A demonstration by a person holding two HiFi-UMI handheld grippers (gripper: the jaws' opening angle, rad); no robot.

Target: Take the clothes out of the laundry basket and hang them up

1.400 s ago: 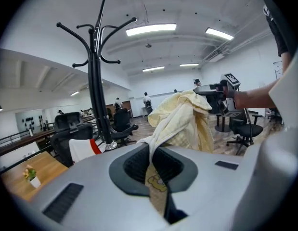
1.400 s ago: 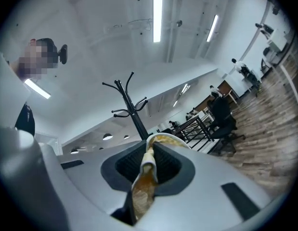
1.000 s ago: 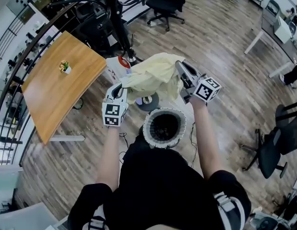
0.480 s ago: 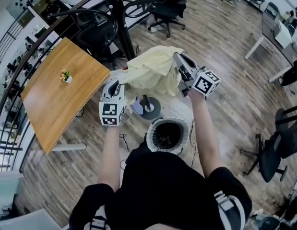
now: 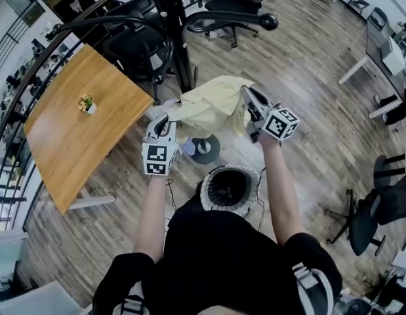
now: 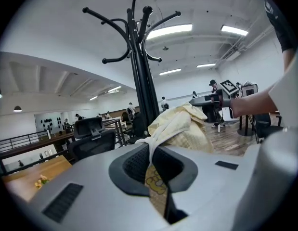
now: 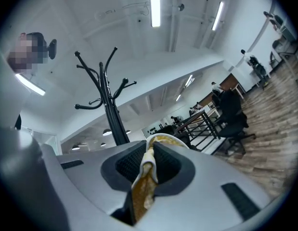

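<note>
My left gripper [image 5: 164, 122] is clenched on 1 edge of the yellow garment [image 5: 209, 107], and my right gripper [image 5: 247, 96] grasps the opposite edge, so the cloth hangs bunched between them. The laundry basket [image 5: 206, 190] stands at its 6 o'clock and the coat rack [image 5: 178, 51] at 11 o'clock.

Both arms are stretched out in front, forearms bare, 2 grippers held up side by side. The left gripper [image 5: 166, 120] points nearly level, jaws pinched tight on a fold of the yellow garment [image 5: 212, 107]. The right gripper [image 5: 247, 96], well apart to its right, tilts slightly upward, jaws clamped on the cloth's other edge.
</note>
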